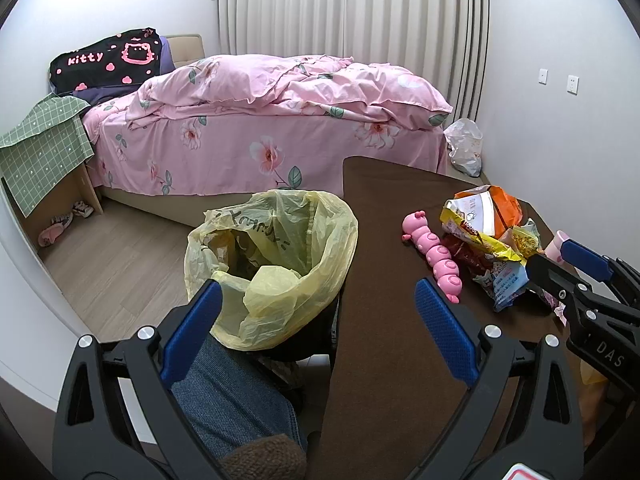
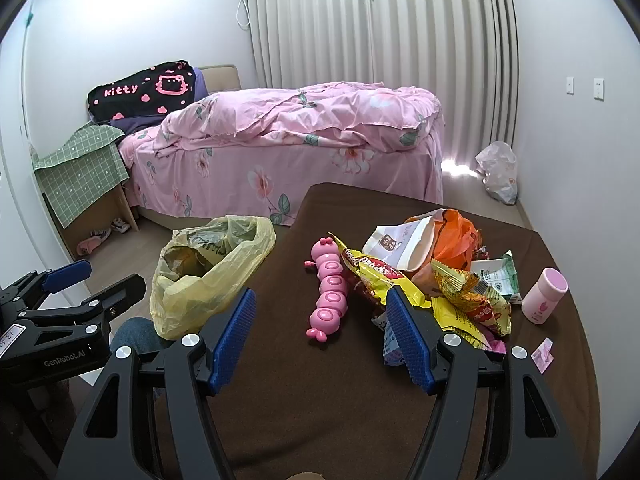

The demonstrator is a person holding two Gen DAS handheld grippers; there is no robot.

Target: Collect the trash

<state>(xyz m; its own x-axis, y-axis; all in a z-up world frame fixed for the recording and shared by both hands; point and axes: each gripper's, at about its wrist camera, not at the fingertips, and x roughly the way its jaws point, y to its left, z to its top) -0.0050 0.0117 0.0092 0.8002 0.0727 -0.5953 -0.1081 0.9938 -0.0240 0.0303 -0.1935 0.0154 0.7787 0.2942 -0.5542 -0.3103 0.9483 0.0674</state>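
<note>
A heap of snack wrappers [image 2: 452, 280] lies on the brown-covered table [image 2: 340, 400]; it also shows in the left wrist view [image 1: 488, 236]. A bin lined with a yellow bag [image 1: 276, 256] stands open on the floor left of the table, also in the right wrist view [image 2: 208, 272]. My left gripper [image 1: 316, 300] is open and empty, over the bin's near rim and the table's left edge. My right gripper [image 2: 322, 312] is open and empty above the table, its right finger pad [image 2: 408, 340] next to the wrappers.
A pink caterpillar toy [image 2: 330, 292] lies left of the wrappers. A pink bottle [image 2: 544, 290] and a small pink scrap [image 2: 543, 354] sit to their right. A pink bed [image 1: 260, 120] stands behind, a white plastic bag [image 2: 498, 172] lies by the wall.
</note>
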